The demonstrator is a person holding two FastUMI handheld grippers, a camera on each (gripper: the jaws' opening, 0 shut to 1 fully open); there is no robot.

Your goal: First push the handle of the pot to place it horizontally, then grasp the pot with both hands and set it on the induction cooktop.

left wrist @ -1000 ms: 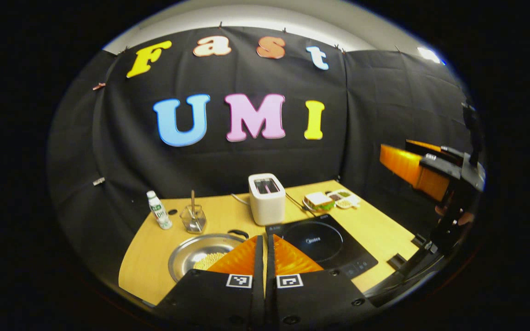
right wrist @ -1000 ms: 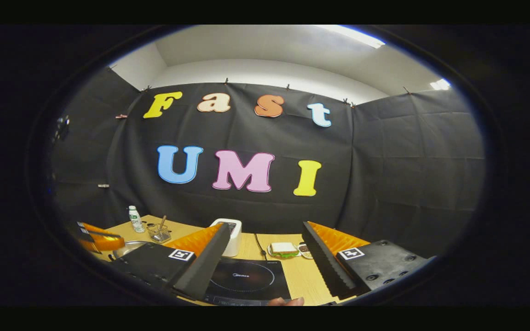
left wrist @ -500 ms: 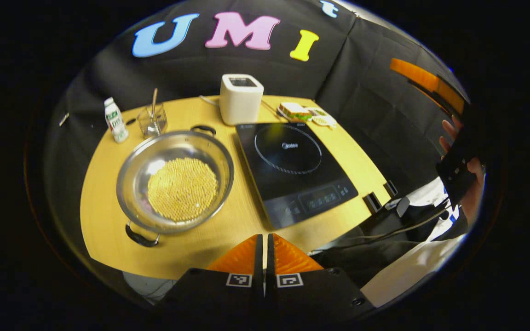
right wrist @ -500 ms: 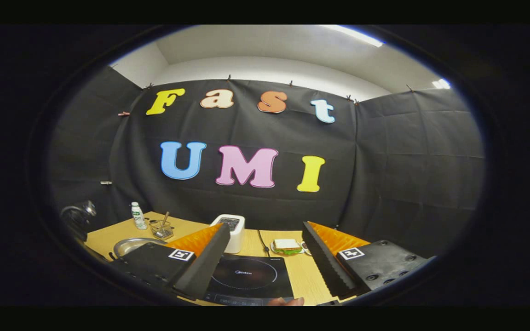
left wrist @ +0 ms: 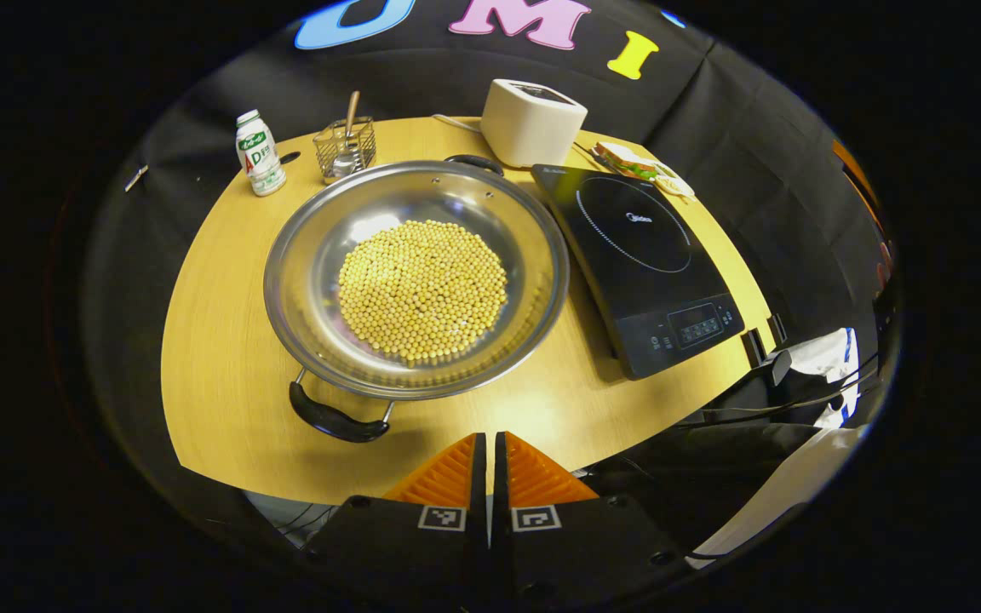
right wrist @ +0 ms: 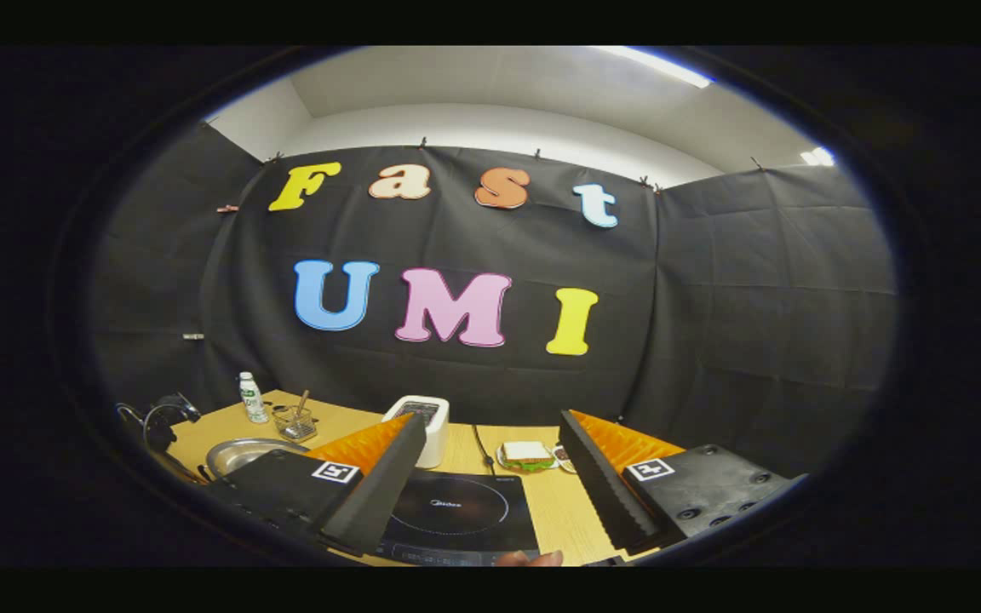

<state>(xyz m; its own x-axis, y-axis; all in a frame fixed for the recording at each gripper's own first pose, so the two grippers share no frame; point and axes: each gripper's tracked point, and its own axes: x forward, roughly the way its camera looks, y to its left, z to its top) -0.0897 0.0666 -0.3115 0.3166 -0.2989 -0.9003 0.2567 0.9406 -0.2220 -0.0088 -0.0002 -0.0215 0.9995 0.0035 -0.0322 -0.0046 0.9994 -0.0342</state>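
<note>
I judge the pot (left wrist: 416,277) a stiff, slick steel bowl, wide and shallow, made heavier by the layer of beans (left wrist: 422,288) covering its bottom; tilted, they would slide and shift the weight. The rim looks too smooth and thin to pinch well, so I would take it by its two loop handles, one per gripper, and keep it level.

It sits on the table (left wrist: 218,340) just left of the cooktop (left wrist: 639,264), close beside it, though I cannot tell if they touch. The near handle (left wrist: 335,419) points toward me and a little left; the far handle (left wrist: 473,161) is at the opposite rim, near the toaster (left wrist: 533,122). So the handles run near-to-far, not yet across.

My left gripper (left wrist: 489,451) hangs above the table's near edge, fingers pressed together on nothing, the near handle ahead and to their left, well apart. My right gripper (right wrist: 490,477) is spread wide and empty, aimed level over the cooktop, with the pot low at its left.
</note>
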